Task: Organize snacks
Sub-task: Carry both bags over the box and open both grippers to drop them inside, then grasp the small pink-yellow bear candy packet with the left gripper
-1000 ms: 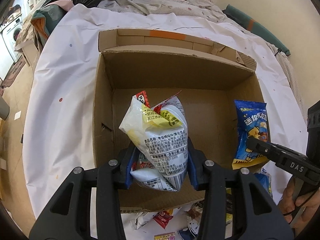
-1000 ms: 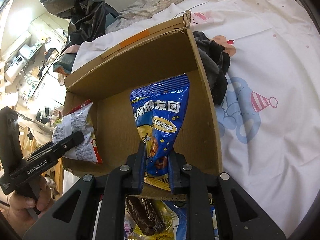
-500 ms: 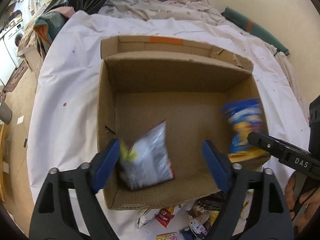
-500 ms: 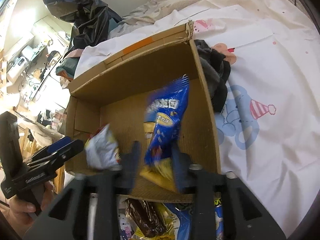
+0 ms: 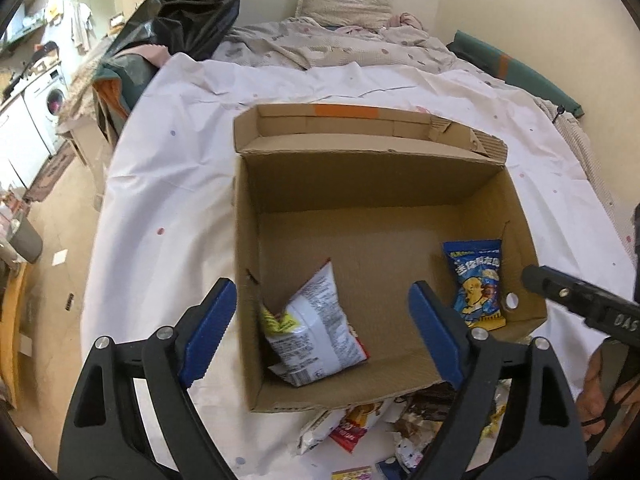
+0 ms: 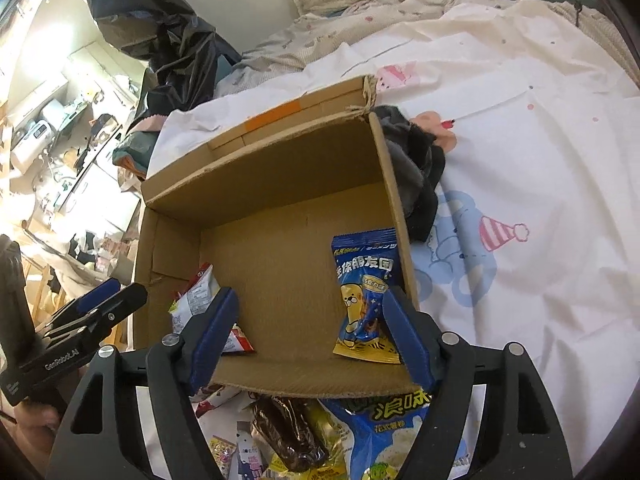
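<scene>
Both snack packets now lie inside the open cardboard box (image 5: 384, 184), which sits on the white bedsheet (image 5: 168, 184) of the bed. The white chip bag (image 5: 316, 328) rests tilted in the near left corner, leaning toward the side wall; the blue snack packet (image 5: 478, 284) stands propped against the right wall, which keeps it upright. They are well apart, one to each side, leaving the middle of the floor bare for more.

The left tool (image 5: 320, 332) hovers above the near edge of the box with its blue pads spread wide; its jaws have just been opening, and nothing is pinched between them, the chip bag lying loose below. The right tool (image 6: 310, 332) likewise stands wide apart over the near rim; its jaws have just been opening too, and though the blue packet (image 6: 366, 300) shows beside the right pad, it appears to rest on the box floor, not in a grip.

Letting go from above the rim suits light, crinkly bags: they settle without being crushed.

More snacks wait on the sheet just in front of the box: a big blue bag (image 6: 396, 432), a brown wrapped bar (image 6: 292, 432) and small sachets. The likely next step is to pull back and pick from that heap, so the task seems only begun
</scene>
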Tool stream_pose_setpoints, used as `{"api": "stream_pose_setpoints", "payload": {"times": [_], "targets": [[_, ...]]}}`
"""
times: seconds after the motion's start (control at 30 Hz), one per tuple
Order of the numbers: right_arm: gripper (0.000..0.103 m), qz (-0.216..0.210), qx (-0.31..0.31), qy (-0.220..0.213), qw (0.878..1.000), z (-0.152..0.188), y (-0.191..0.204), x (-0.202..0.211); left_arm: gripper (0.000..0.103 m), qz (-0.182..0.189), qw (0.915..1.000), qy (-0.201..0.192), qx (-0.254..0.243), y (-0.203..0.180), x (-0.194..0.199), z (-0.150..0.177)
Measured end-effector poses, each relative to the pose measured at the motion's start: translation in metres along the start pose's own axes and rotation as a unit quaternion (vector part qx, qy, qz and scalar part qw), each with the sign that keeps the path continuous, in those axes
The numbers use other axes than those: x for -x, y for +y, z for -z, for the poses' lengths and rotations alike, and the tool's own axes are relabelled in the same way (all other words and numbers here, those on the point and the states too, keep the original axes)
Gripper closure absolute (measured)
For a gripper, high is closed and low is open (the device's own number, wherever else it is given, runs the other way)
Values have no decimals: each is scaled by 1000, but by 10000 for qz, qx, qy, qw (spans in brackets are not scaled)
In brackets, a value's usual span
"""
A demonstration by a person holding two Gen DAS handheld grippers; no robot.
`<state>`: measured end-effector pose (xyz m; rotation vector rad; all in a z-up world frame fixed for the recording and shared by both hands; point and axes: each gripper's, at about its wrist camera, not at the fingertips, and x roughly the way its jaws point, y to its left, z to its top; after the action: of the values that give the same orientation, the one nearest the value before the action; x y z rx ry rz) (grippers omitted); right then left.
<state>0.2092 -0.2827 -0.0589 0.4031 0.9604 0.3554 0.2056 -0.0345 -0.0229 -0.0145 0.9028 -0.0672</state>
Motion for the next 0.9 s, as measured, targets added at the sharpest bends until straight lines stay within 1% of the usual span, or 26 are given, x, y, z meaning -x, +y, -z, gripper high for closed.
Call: {"api": "stream_pose_setpoints", "payload": {"times": [0.2,0.37,0.47,0.5,0.6,0.63,0.73,0.9], "targets": [[10,126,83,-143,9998,8,2,16,18,-211,9993,-246,-159,-1,15,4],[9,161,55,-197,9997,15,2,30,18,-222,9988,-320,-308,-3,27,14],[9,171,71,-250,9995,20,3,38,18,-80,9992,-360,-128,1,38,22],[9,152,26,-236,9996,23,2,40,18,-86,9994,-312,-79,3,39,25],[9,103,-100,-161,9998,31,0,44,18,-278,9996,-54,60,6,38,37],[9,74,-158,-162,9997,34,0,47,18,-266,9995,61,153,8,37,42],[9,-36,-336,-203,9992,45,-1,55,18,-70,9985,368,392,11,36,56],[9,-15,-392,-128,9991,60,2,62,18,-124,9974,483,515,13,42,80]]}}
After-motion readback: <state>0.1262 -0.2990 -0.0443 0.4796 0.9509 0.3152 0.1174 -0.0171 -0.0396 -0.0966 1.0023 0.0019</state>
